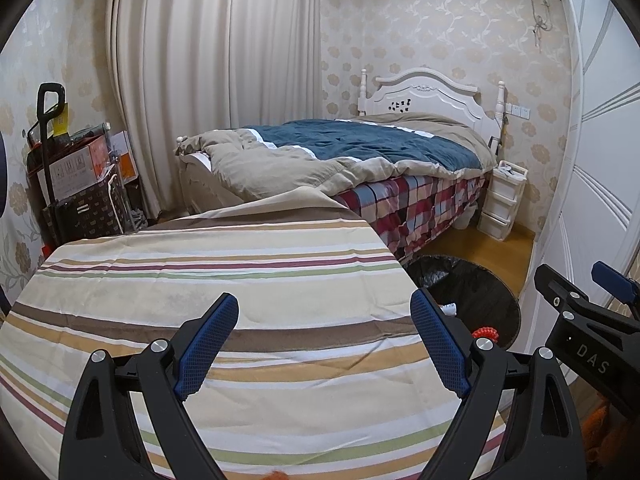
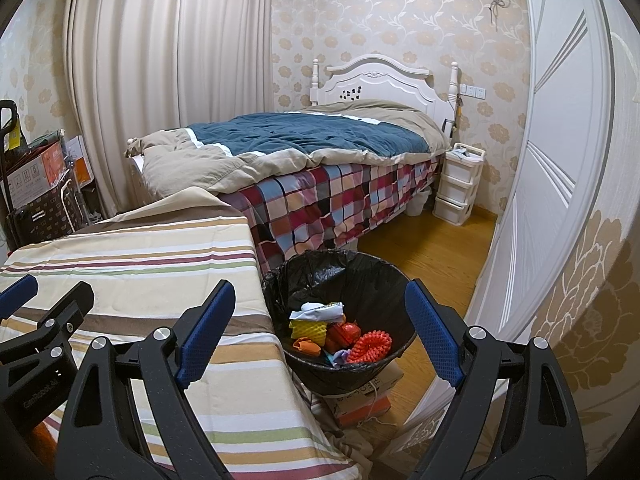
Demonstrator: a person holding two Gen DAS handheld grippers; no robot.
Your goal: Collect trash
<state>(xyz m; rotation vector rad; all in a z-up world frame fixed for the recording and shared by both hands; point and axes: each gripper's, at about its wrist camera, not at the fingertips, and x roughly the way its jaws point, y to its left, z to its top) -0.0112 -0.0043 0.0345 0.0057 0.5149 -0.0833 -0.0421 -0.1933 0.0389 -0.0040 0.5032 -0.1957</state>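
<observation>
Left wrist view: left gripper (image 1: 324, 344) spread wide, nothing between the blue pads, parked over the striped tablecloth (image 1: 224, 276). Cloth looks bare, apart from a blurry orange scrap at 6 o'clock on the frame's bottom edge, too cropped to identify. Black-bagged trash bin (image 1: 480, 280) peeking in at 3 o'clock, just off the table edge, with the right gripper (image 1: 580, 292) poking in beyond it.

Right wrist view: right gripper (image 2: 320, 328) also gaping, empty, aimed down over the bin (image 2: 340, 268). Trash sitting in the bottom at 6 o'clock: red ridged piece (image 2: 370, 346), yellow foam net (image 2: 308, 328), crumpled wrapper (image 2: 318, 311), orange bits.

Probably near the end of collecting. Next move likely calls for checking that orange scrap, then pinching and dropping it in the bin.
</observation>
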